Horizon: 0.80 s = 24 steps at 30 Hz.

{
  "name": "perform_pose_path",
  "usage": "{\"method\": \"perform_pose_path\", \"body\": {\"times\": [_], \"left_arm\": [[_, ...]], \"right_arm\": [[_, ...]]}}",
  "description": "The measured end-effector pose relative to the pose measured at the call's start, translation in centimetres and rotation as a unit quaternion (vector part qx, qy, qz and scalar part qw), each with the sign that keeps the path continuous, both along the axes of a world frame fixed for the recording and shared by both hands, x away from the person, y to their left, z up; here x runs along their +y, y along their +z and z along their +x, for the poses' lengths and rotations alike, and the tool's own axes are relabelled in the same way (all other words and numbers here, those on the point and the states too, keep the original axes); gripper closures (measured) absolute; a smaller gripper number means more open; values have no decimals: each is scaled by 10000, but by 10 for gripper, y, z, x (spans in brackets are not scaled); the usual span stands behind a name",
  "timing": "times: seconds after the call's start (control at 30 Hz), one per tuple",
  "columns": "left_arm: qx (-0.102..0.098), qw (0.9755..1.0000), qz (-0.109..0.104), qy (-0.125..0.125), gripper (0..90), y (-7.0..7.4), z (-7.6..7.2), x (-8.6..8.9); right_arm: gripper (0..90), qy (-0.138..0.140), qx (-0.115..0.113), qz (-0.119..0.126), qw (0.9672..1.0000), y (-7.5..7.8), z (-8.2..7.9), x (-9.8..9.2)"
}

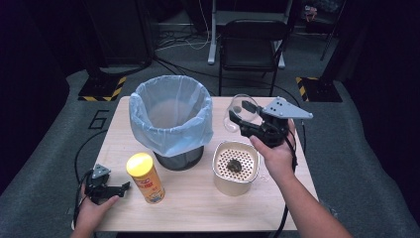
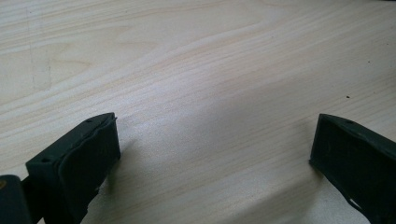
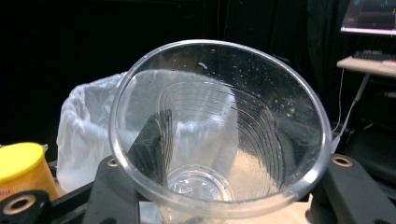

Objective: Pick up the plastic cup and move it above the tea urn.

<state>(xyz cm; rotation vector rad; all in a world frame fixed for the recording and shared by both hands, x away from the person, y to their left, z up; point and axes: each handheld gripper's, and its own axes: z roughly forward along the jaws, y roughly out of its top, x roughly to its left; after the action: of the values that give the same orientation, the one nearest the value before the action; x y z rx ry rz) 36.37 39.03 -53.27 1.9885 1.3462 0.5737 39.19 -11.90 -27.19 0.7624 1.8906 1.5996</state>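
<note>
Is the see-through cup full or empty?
Empty. The clear cup, held in the right claw, shows its bare bottom, with only a few droplets on its wall.

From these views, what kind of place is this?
Probably a lab or recording studio, not a home: dark surroundings, hazard-striped stand bases on grey carpet, loose cables, a folding chair behind the table.

Clear plastic cup (image 3: 219, 135) off the table

It was empty, speckled with droplets inside, tilted with its mouth toward the camera, beside the lined trash bin (image 1: 171, 119) and above the table (image 1: 198, 198).

High view overhead, facing table (image 1: 198, 208); left gripper view close on tabletop; right faces bin (image 3: 88, 135).
</note>
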Motion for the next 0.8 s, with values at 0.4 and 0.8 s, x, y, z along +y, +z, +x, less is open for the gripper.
{"method": "perform_pose_path", "body": {"times": [0.4, 0.8], "left_arm": [[100, 9999, 22, -35, 0, 1, 0, 0], [100, 9999, 31, -62, 1, 1, -1, 0]], "right_arm": [[448, 274, -178, -92, 9994, 38, 23, 50], [439, 651, -65, -170, 9977, 45, 47, 111]]}}
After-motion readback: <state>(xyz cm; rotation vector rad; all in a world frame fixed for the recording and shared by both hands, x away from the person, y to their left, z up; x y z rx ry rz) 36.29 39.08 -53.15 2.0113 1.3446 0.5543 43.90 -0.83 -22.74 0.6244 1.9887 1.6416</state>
